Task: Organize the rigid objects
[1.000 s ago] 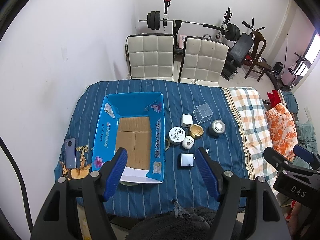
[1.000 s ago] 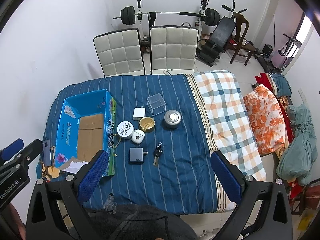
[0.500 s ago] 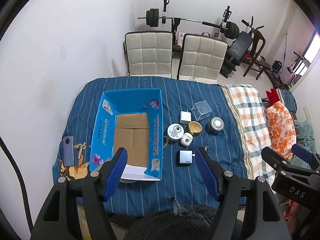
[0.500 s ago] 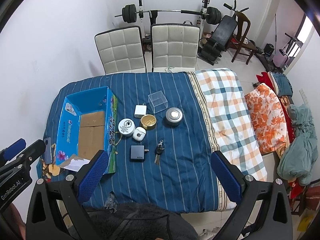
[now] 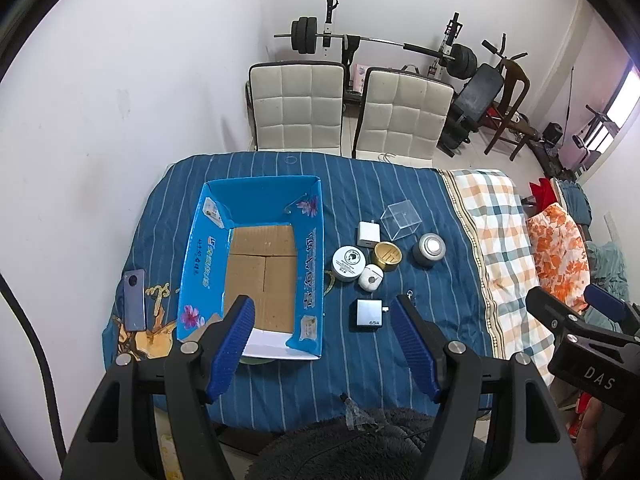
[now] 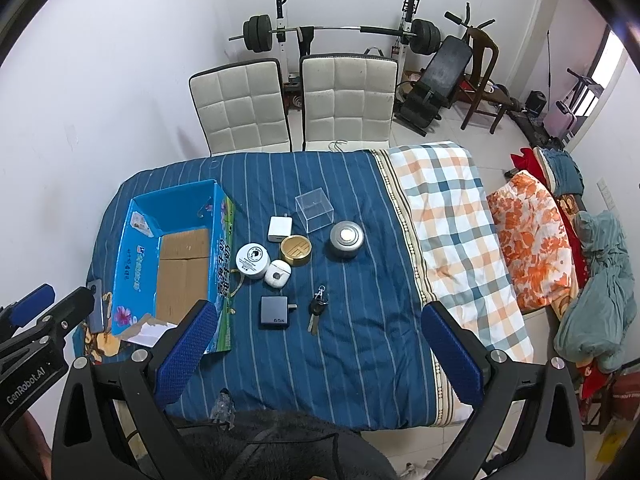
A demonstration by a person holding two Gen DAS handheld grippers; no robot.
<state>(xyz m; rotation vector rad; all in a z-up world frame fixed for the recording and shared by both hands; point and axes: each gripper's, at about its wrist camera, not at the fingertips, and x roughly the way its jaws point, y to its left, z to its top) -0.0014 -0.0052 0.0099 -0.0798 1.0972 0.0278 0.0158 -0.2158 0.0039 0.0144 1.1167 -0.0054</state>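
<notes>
An open blue cardboard box (image 5: 256, 256) (image 6: 176, 264) lies on the blue striped cover. To its right sit a white charger (image 6: 279, 229), a clear cube (image 6: 314, 209), a white round tin (image 6: 252, 261), a gold tin (image 6: 296, 249), a grey round tin (image 6: 346, 239), a white earbud case (image 6: 277, 273), a grey 65W charger (image 6: 274, 312) (image 5: 369, 313) and keys (image 6: 317, 312). My left gripper (image 5: 326, 344) is open and empty, high above the table's near edge. My right gripper (image 6: 316, 356) is open and empty, also high above.
A phone (image 5: 134, 300) lies left of the box. A plaid blanket (image 6: 452, 232) covers the table's right part. Two white chairs (image 6: 292, 104) stand behind the table, with gym gear beyond. Cushions and clothes (image 6: 560, 248) lie on the floor at right.
Both grippers have risen and pulled back a little, so the table looks slightly smaller. Both stay open. No object on the table has moved.
</notes>
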